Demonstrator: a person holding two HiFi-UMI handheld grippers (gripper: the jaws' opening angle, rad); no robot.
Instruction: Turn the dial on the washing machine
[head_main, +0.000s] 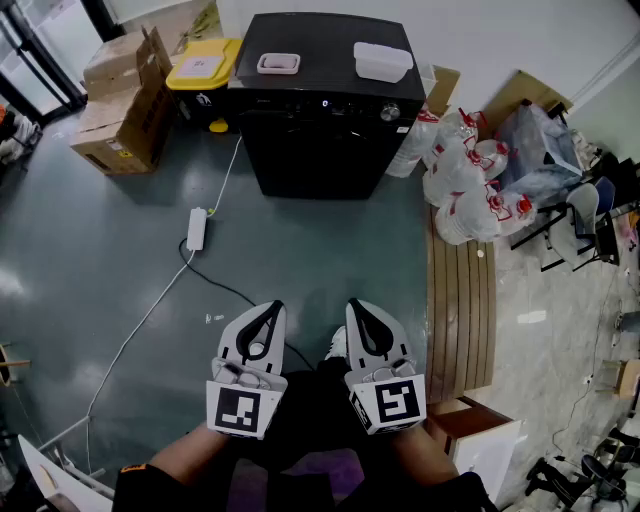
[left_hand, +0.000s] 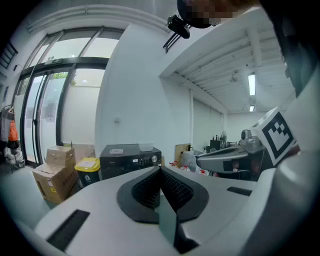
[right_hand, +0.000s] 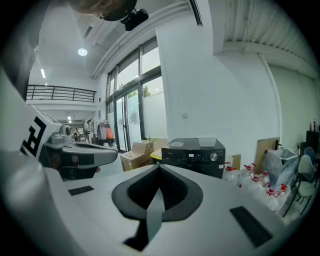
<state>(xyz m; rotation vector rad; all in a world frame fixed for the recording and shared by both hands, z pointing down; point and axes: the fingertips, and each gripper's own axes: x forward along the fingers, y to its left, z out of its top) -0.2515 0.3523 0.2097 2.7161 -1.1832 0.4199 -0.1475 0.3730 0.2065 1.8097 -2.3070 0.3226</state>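
Observation:
A black washing machine (head_main: 325, 100) stands against the far wall, and its round silver dial (head_main: 389, 112) sits at the right end of the control panel. The machine (right_hand: 192, 157) and its dial (right_hand: 214, 157) also show far ahead in the right gripper view, and the machine (left_hand: 130, 161) shows small in the left gripper view. My left gripper (head_main: 271, 306) and right gripper (head_main: 357, 304) are held side by side close to my body, well short of the machine. Both are shut with nothing between the jaws.
A white tub (head_main: 382, 61) and a pink tray (head_main: 278, 63) lie on the machine's top. Cardboard boxes (head_main: 125, 105) and a yellow-lidded bin (head_main: 203, 68) stand to its left. Bagged bottles (head_main: 465, 175) and a wooden bench (head_main: 460, 300) are at the right. A power strip (head_main: 196, 229) lies on the floor.

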